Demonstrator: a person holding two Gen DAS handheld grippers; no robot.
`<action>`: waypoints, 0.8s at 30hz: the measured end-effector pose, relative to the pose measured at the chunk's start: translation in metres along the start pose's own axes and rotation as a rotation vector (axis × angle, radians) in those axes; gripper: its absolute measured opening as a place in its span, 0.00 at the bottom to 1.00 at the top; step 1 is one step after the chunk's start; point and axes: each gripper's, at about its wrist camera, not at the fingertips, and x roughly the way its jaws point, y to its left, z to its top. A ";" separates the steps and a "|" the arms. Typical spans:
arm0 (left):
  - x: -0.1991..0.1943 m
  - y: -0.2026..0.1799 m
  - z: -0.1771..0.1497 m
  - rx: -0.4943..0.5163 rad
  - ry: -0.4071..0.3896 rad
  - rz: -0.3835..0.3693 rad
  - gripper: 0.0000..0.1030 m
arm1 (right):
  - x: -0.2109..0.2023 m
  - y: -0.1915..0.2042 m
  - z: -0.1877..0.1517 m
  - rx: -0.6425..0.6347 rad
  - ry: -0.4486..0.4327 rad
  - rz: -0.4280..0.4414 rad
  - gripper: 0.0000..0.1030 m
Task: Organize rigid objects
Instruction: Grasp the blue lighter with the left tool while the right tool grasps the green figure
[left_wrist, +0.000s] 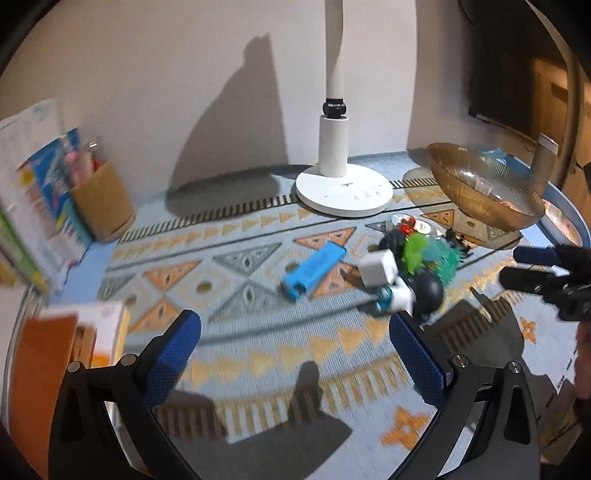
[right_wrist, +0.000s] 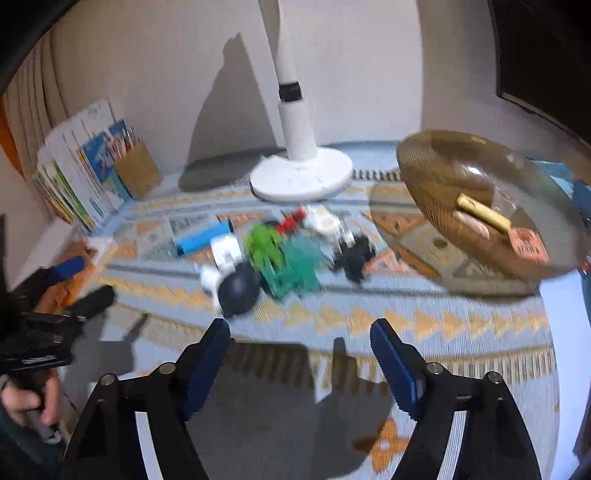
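Note:
A pile of small rigid objects lies mid-table: a blue rectangular piece, a white cube, a dark ball, green spiky toys and a black item. An amber glass bowl at the right holds a yellow stick and a pink item. My left gripper is open and empty, near the pile. My right gripper is open and empty, before the pile.
A white lamp base stands at the back. A brown pencil cup and booklets stand at the left. An orange and white box sits near left. A patterned mat covers the table.

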 end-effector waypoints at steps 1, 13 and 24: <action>0.009 0.003 0.006 0.008 0.013 -0.003 0.99 | 0.002 0.000 0.007 0.003 0.001 0.017 0.68; 0.111 0.002 0.029 0.123 0.180 -0.142 0.80 | 0.062 -0.009 0.022 0.043 0.088 0.090 0.59; 0.118 -0.014 0.032 0.122 0.176 -0.195 0.23 | 0.074 -0.035 0.018 0.216 0.092 0.259 0.45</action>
